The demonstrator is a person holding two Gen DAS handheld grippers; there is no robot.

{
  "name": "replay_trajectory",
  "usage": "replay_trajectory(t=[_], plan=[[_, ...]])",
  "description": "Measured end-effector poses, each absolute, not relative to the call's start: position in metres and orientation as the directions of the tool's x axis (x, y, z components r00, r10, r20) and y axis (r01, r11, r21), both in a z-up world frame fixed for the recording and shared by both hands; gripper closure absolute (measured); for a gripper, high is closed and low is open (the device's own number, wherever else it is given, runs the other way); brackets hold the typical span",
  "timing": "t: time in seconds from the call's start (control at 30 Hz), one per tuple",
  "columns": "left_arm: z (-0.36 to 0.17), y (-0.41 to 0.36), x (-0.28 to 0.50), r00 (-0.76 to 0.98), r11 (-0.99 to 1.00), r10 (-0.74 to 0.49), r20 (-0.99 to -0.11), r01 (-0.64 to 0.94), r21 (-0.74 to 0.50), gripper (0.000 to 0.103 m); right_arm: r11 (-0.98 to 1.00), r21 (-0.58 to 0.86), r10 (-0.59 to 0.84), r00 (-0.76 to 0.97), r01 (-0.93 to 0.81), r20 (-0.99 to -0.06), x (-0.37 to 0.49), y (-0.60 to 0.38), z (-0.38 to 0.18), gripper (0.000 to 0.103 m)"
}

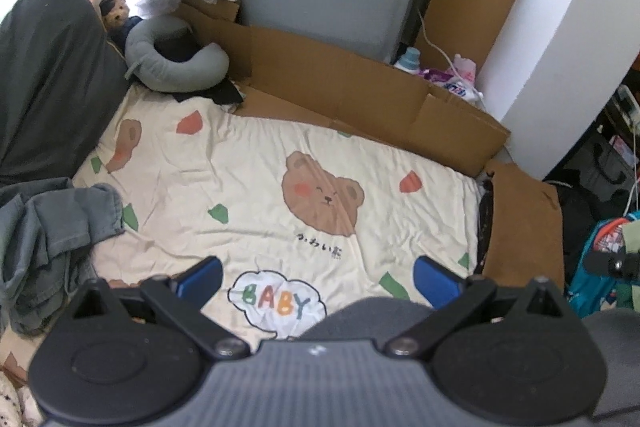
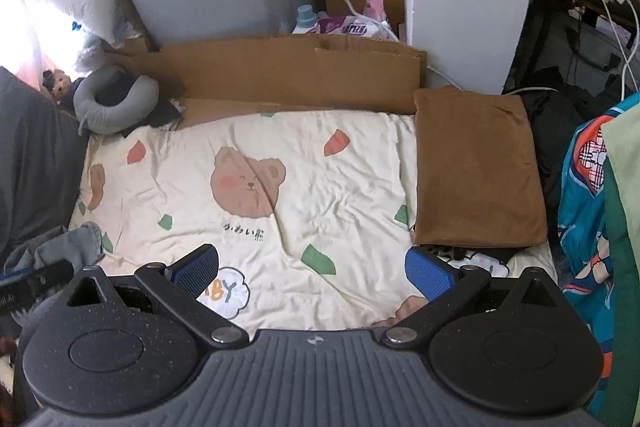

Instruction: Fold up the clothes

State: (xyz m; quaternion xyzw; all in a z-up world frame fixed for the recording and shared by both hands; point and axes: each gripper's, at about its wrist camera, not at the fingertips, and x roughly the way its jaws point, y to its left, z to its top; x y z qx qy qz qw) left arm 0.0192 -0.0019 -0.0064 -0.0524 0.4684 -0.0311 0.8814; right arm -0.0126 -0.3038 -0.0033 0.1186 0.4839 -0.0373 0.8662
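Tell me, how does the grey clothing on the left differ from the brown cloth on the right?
The grey garment lies crumpled in a heap; the brown cloth is folded into a flat, neat rectangle. The grey one sits at the bed's left edge, the brown one at its right edge, atop something dark. Both rest on the bear-print sheet, and neither open gripper touches them.

The bed (image 2: 340, 187) wears a cream sheet printed with bears and leaves. A folded brown garment (image 2: 478, 167) lies flat at its right edge (something dark shows beneath it), a crumpled grey garment (image 1: 48, 243) heaps at the left, and a grey neck pillow (image 1: 176, 61) rests at the far corner beside a dark pillow (image 1: 52, 67).
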Motion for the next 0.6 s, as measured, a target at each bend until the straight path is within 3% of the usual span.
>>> replay_trajectory(t=[0.6], plan=[[-0.015,-0.005,0.015,0.532,0.993,-0.005,-0.847,-0.098,-0.067,0.001,0.986,0.132,0.067,0.473,0.106,-0.879,-0.005,-0.293,-0.015,0.001]])
